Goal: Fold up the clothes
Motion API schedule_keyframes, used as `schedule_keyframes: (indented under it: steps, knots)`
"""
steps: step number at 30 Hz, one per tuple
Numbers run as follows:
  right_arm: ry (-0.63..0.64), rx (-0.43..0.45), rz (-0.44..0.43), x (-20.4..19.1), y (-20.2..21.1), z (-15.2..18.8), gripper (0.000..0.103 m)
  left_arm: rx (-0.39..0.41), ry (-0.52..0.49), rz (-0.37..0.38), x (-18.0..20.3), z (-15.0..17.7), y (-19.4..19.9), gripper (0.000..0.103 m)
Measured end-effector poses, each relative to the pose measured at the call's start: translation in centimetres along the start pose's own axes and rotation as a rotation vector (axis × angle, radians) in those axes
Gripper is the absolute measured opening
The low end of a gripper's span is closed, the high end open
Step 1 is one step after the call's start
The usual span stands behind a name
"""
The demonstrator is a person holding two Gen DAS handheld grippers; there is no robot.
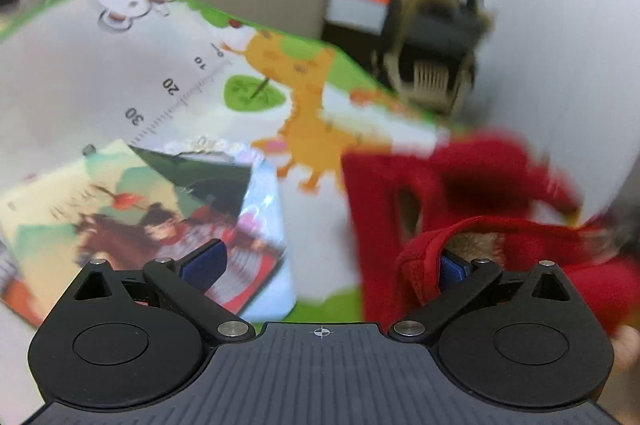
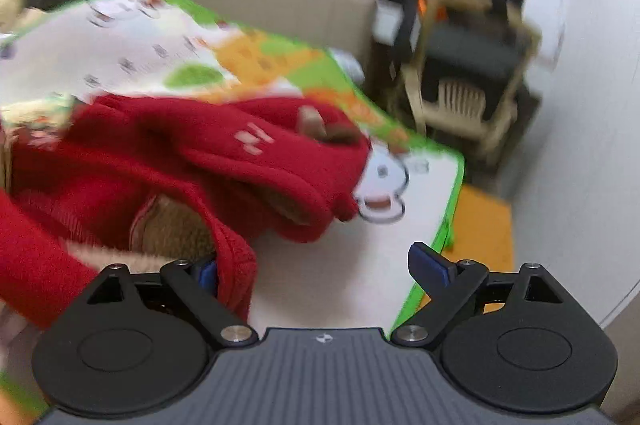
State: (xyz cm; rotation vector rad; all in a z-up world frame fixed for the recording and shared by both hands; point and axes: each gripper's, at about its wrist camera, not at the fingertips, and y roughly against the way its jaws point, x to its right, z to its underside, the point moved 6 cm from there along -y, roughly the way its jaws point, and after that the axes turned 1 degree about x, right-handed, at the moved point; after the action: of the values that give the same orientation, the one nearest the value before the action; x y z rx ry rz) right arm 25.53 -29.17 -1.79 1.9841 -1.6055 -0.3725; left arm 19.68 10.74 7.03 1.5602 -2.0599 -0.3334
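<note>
Far left on the play mat (image 1: 80, 73): a picture book (image 1: 132, 221), lying flat, well clear of the clothing. Left tongs (image 1: 328, 265) spread wide, nothing pinched; right-hand pad (image 1: 452, 271) touching or tucked just under a rolled red hem, left-hand pad over the book. Further right, a red fleece garment (image 1: 460, 193), crumpled on the mat, brown pile lining showing at the opening. Blurred throughout, so fine detail not readable.

In the right wrist view, same red fleece garment (image 2: 200, 161) heaped at the left and centre, small white lettering on top, one edge draped over bare mat (image 2: 360, 265). Right tongs (image 2: 324, 269) also spread wide, gripping nothing; left-hand pad (image 2: 208, 273) pressed against a thick hem, right-hand pad free above the mat's green border. Beyond the mat, a chair (image 2: 464, 81).

Likely handling: soft, limp, light, bulky from the lining; prone to sagging and bunching when lifted, not slippery, not fragile. Best taken at the stitched hems or shoulder seams, one edge per tongs, well apart, so the cloth hangs flat. Pinching a single layer only, not the lining with it, probably wise.
</note>
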Motion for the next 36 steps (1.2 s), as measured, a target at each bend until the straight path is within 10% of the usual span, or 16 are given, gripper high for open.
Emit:
schedule_keyframes:
  steps: [6,11,15,21,27,36]
  knots:
    - [-0.061,-0.098,-0.033,0.4,-5.0,1.0,0.102,0.077,-0.043,0.165,1.4,0.1,5.0,0.103]
    - [-0.091,-0.094,-0.033,1.0,-4.6,1.7,0.102,0.109,0.04,0.137,-0.2,0.5,5.9,0.103]
    - [-0.13,-0.085,-0.032,1.4,-4.3,1.7,0.102,-0.015,-0.105,0.205,3.3,3.7,4.0,0.103]
    - [-0.209,-0.043,-0.109,3.1,0.5,1.0,0.102,-0.094,-0.277,-0.103,4.7,6.2,-2.6,0.103]
    - [-0.487,0.008,-0.365,4.9,5.4,0.1,0.103,-0.083,-0.205,-0.112,3.1,5.3,-6.1,0.103]
    - [-0.756,-0.276,-0.493,2.6,-6.5,-6.7,0.103,-0.084,-0.162,-0.088,2.0,6.3,-6.9,0.103]
